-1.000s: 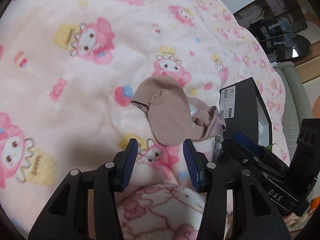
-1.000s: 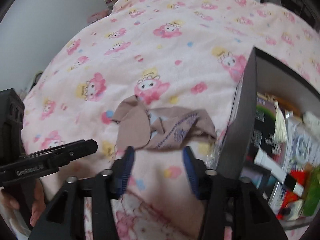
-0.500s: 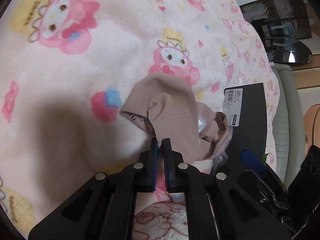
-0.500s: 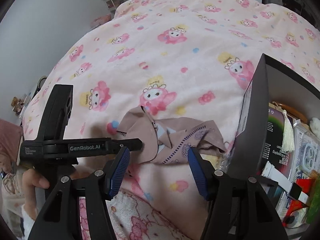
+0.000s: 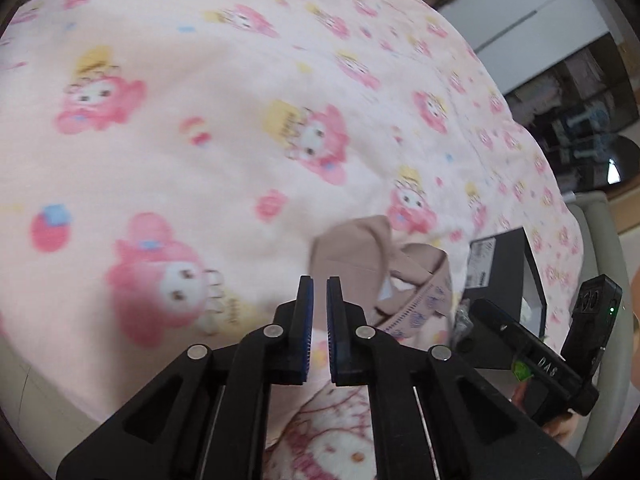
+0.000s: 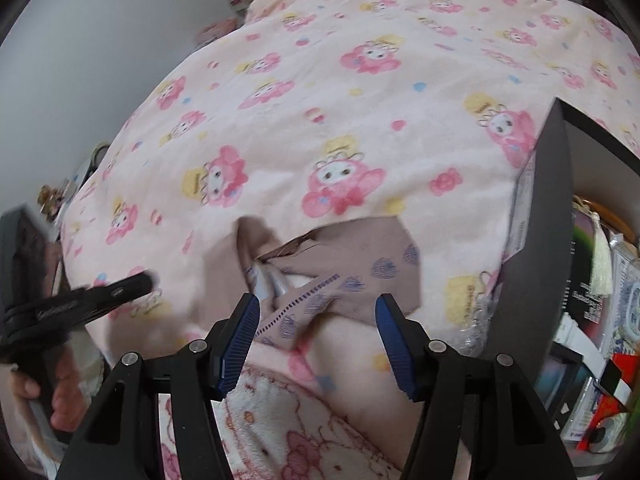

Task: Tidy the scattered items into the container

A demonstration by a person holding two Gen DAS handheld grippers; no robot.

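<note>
Sock's still out on the bed, box is right there waiting

Biggest thing first: the pink cartoon-print blanket (image 6: pixel 360 92) covers the whole bed, and the black box (image 6: pixel 548 216) sits on it toward the right edge, open side up and already packed with bits and pieces, so that's clearly the drop-off spot. The beige sock (image 6: pixel 336 268) lies crumpled on the blanket just beside the box's left wall, not in it yet. The right hand-held gripper (image 6: pixel 316 336) hangs wide open right over the sock with nothing in it, looks lined up for a grab to me. The left hand-held gripper (image 5: pixel 319 312) has its pads nearly together with nothing between them, off to the sock's left, apparently just keeping out of the way.
</note>
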